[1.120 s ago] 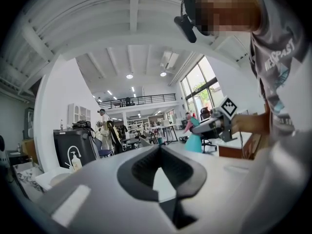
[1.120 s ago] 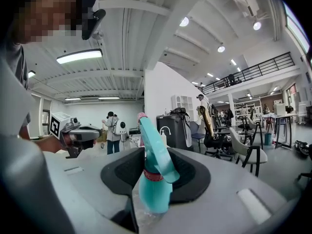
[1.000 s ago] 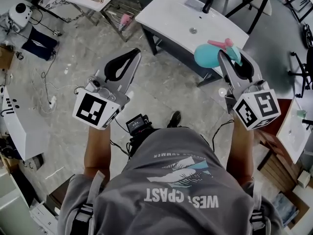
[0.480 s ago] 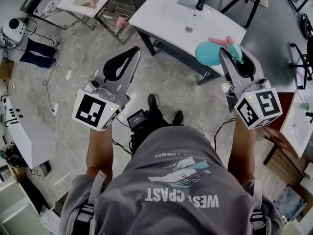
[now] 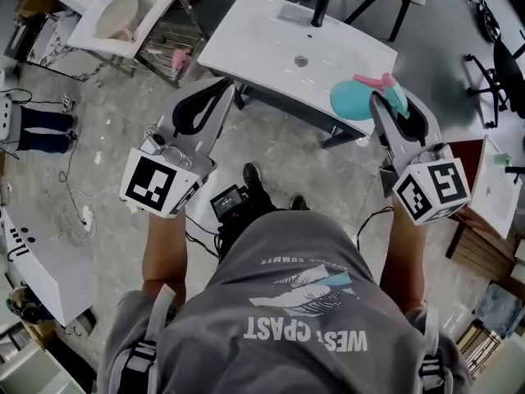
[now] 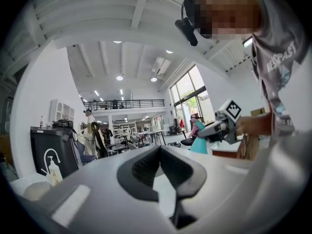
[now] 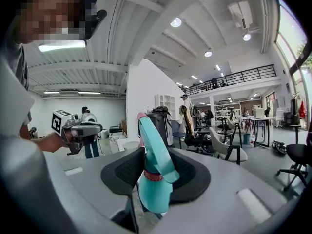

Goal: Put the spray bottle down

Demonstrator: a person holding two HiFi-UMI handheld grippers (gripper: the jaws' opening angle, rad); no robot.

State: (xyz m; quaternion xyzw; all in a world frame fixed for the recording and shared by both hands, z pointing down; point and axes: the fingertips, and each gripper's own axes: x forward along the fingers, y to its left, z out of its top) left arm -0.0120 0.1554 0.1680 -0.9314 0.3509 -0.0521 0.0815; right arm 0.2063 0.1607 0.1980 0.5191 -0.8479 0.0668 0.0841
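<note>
In the head view, grips a teal spray bottle (image 5: 351,99) in the right gripper (image 5: 392,103) at the upper right of the frame, jaws clenched round the top end beside the pink trigger. Shows the rounded body just left of the jaw tips, overlapping the near right corner of a white washbasin (image 5: 262,35); cannot tell from here whether touching that top or clear of it. Holds out the left gripper (image 5: 222,87) at centre left, tips pressed together on nothing, well apart from the bottle and aimed at the washbasin's near left edge. Places a black faucet (image 5: 318,8) at top centre. In the left gripper view, looks along the left gripper (image 6: 158,152) at lower centre, black pads meeting at their far end, nothing caught between. Catches the right gripper (image 6: 214,129) at middle right, with the spray bottle (image 6: 199,143) hanging teal beneath its tips. In the right gripper view, fills the lower centre with the right gripper (image 7: 155,156), pads squeezed against the pink collar of the spray bottle (image 7: 153,191); body below the jaws, teal spray head rising above them and leaning to the upper left. Picks out the left gripper (image 7: 84,129) at middle left, far off from the bottle.
</note>
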